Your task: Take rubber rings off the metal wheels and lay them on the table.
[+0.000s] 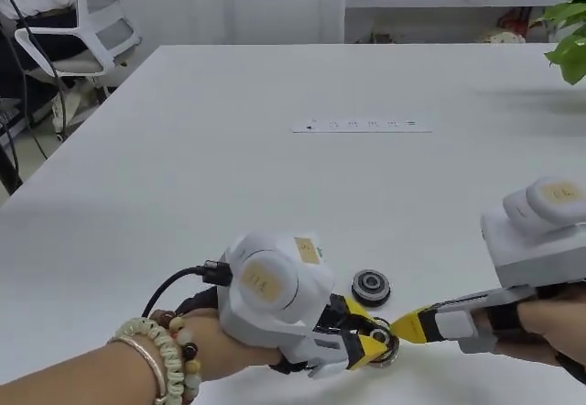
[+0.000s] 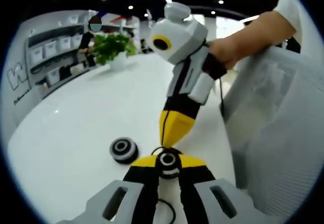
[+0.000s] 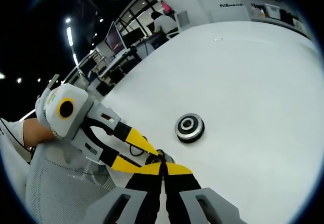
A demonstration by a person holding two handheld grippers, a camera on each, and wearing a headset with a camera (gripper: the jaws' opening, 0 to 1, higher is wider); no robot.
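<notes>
At the near left a hand (image 1: pixel 218 348) wearing bead bracelets (image 1: pixel 169 350) holds the left gripper (image 1: pixel 370 333), its yellow-tipped jaws closed partway and clamped on either side of a small metal wheel (image 2: pixel 168 163) by the near edge of the white table (image 1: pixel 275 176). Just beyond it a second wheel (image 1: pixel 371 287) lies flat on the table with a black band around its rim, touching neither gripper. From the right comes the right gripper (image 1: pixel 411 327), its jaws pressed together to a point right against the clamped wheel. In the left gripper view a thin black strand of rubber ring (image 2: pixel 162 135) runs from that pinched tip down to the wheel. Farther back a flush socket strip (image 1: pixel 362 125) sits mid-table, with green leaves (image 1: pixel 569 43) at the far right edge
</notes>
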